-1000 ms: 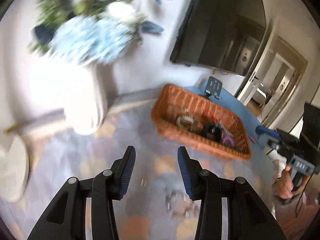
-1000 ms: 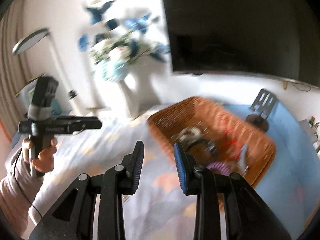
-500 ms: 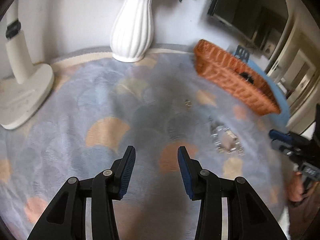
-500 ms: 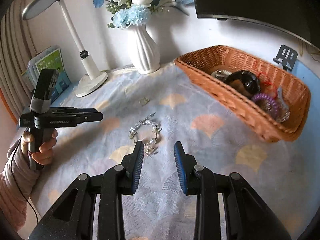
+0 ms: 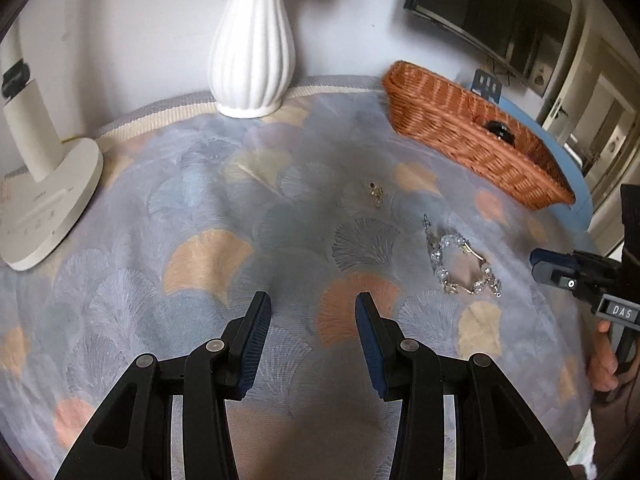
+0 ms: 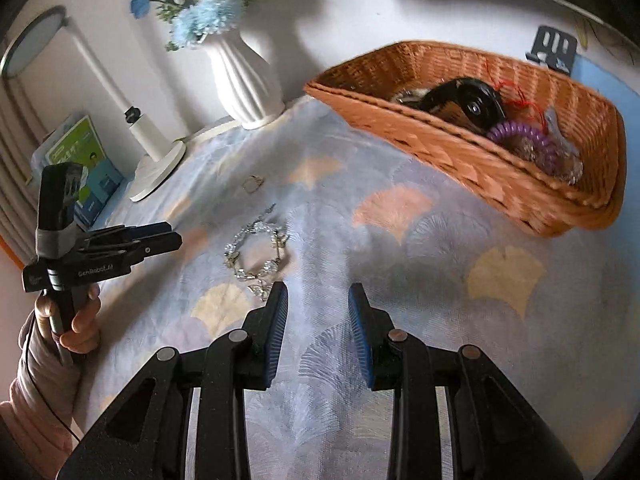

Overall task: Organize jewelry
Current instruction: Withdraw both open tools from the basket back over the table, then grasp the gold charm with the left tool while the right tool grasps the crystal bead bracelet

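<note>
White wall (image 5: 120, 40), dark television (image 5: 492, 12), doorway (image 5: 600, 112)

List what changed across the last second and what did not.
Both cameras tipped down from the wall and flowers toward the cloth: the left gripper and right gripper came lower over the table, and the crystal bracelet now lies just ahead-left of the right gripper. Nothing was grasped or released. Both grippers stayed open and empty; bracelet, small earring, wicker basket and vase kept their places.

L claw (image 5: 309, 308) jaws apart, empty, R claw (image 6: 318, 300) jaws apart, empty, both angled downward
</note>
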Demonstrator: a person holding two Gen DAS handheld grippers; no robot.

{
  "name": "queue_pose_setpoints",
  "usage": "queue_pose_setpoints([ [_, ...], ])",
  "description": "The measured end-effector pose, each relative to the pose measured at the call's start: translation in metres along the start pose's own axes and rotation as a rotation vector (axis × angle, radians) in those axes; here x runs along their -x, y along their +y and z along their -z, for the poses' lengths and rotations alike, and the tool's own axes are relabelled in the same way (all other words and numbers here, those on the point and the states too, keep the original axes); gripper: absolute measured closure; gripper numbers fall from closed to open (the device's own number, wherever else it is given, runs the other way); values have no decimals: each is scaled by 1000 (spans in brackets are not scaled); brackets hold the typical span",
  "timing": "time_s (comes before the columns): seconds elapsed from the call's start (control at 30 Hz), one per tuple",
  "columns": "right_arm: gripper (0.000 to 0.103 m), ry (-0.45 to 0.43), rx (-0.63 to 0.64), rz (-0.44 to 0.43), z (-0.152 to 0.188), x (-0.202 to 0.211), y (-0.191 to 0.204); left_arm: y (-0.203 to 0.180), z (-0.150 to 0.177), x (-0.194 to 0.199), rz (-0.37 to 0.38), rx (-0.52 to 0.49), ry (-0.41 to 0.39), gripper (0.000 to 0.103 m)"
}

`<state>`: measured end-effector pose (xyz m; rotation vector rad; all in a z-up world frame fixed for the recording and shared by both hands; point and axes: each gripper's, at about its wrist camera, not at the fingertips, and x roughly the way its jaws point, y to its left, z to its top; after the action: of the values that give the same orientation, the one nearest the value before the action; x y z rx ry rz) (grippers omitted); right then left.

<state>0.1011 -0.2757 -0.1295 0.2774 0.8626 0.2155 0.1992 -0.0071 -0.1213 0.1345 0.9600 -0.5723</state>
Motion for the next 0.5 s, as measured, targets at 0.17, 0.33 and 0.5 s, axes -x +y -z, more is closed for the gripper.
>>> queue_pose_setpoints([
  [0.17,69,82,32,44,-6,-6,9,-22,-26,2,25,-85,20,58],
  [0.33,69,89,198,-1,-32,-8,38,-35,-61,-16,73,-148,16,58],
  [0.5,69,84,312,-16,-54,-29,48,-32,-76,-52,100,-150,63,58],
])
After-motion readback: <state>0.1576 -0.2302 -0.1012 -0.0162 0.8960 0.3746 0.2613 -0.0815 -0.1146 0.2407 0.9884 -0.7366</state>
